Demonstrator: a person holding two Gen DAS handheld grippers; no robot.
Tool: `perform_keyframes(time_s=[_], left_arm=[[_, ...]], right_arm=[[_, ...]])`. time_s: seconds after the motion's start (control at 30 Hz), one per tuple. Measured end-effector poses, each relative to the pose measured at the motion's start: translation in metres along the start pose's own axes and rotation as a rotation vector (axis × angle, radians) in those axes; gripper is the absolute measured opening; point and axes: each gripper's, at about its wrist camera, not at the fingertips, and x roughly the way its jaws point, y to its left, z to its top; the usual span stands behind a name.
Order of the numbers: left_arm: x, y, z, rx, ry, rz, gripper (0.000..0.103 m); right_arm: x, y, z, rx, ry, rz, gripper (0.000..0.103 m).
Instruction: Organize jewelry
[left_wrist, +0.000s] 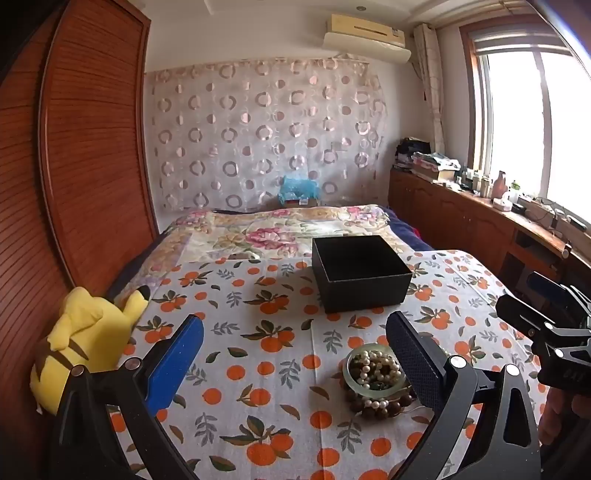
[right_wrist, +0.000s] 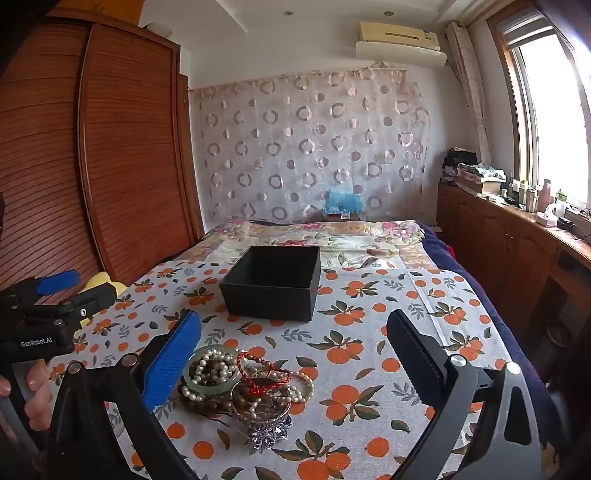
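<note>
Jewelry pile (right_wrist: 243, 387) lies on the orange-print bedcloth (right_wrist: 369, 369) before an open black box (right_wrist: 273, 286). Both tools, left (left_wrist: 295, 365) and right (right_wrist: 295, 365), hover released, grasping nothing

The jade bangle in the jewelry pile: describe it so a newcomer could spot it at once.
On the orange-print cloth, in front of the black box, lies a jewelry pile. At its left edge sits the bangle: one smooth pale-green ring holding pearls, unlike the beaded strands around it.
</note>
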Motion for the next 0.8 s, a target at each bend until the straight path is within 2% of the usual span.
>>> perform_keyframes(time_s=[0.8], left_arm=[[-0.0008,-0.0002,0.0017,0.008,-0.004,0.000,0.096]], right_arm=[[0.0034,-0.0003,-0.0029,0.001,0.009,-0.002,0.101]])
